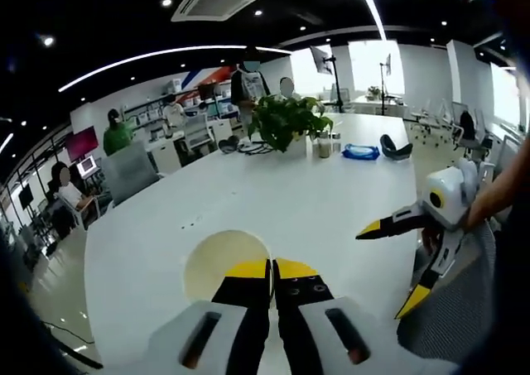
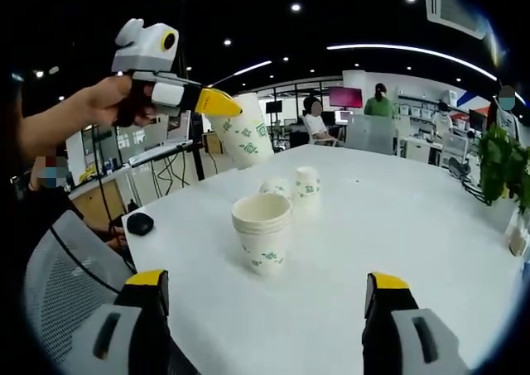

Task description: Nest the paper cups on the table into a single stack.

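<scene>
No legible text anywhere.

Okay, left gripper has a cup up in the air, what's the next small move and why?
Probably carry the held cup over the upright stack and lower it in. The left gripper is shut on it, lifted up and to one side of the stack, whose open mouth faces up. The right gripper is open.

Both views from one table edge, looking roughly crosswise, sharing perhaps its white top.
</scene>
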Demonstrator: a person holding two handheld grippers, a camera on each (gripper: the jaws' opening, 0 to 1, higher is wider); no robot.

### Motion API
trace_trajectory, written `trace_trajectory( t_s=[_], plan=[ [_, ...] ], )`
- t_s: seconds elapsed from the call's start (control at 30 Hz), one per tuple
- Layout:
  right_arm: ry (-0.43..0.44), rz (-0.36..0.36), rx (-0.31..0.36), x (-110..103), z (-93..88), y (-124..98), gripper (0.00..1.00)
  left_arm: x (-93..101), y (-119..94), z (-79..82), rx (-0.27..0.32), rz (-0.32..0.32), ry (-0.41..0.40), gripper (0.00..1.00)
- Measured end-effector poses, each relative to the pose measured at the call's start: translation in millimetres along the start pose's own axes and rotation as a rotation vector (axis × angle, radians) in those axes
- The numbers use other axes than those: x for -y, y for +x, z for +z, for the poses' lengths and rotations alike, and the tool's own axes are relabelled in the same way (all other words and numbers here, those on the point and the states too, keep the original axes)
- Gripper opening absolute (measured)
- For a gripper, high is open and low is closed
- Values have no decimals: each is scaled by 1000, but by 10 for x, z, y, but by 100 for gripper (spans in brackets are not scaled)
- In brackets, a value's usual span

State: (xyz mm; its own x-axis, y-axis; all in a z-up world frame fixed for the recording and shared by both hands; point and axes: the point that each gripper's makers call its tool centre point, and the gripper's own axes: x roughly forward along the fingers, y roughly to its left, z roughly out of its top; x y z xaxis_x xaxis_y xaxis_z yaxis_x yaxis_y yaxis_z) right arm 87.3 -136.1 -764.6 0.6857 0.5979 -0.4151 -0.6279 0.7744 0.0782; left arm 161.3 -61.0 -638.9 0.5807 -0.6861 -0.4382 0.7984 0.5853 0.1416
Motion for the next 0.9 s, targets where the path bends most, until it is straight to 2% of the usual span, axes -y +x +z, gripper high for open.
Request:
trace_trajectory(
  t_s=[0.47, 0.6, 0.9],
  plan=[
    [-6, -9, 10, 13, 23, -10, 100, 214, 139, -125, -36, -66, 19, 0],
    [-8, -13, 41, 14, 94, -30, 99, 300, 192, -176, -62, -91, 28, 0],
    [-6, -16, 37, 16, 90, -28, 100, 384, 292, -314, -97, -125, 43, 0]
  ],
)
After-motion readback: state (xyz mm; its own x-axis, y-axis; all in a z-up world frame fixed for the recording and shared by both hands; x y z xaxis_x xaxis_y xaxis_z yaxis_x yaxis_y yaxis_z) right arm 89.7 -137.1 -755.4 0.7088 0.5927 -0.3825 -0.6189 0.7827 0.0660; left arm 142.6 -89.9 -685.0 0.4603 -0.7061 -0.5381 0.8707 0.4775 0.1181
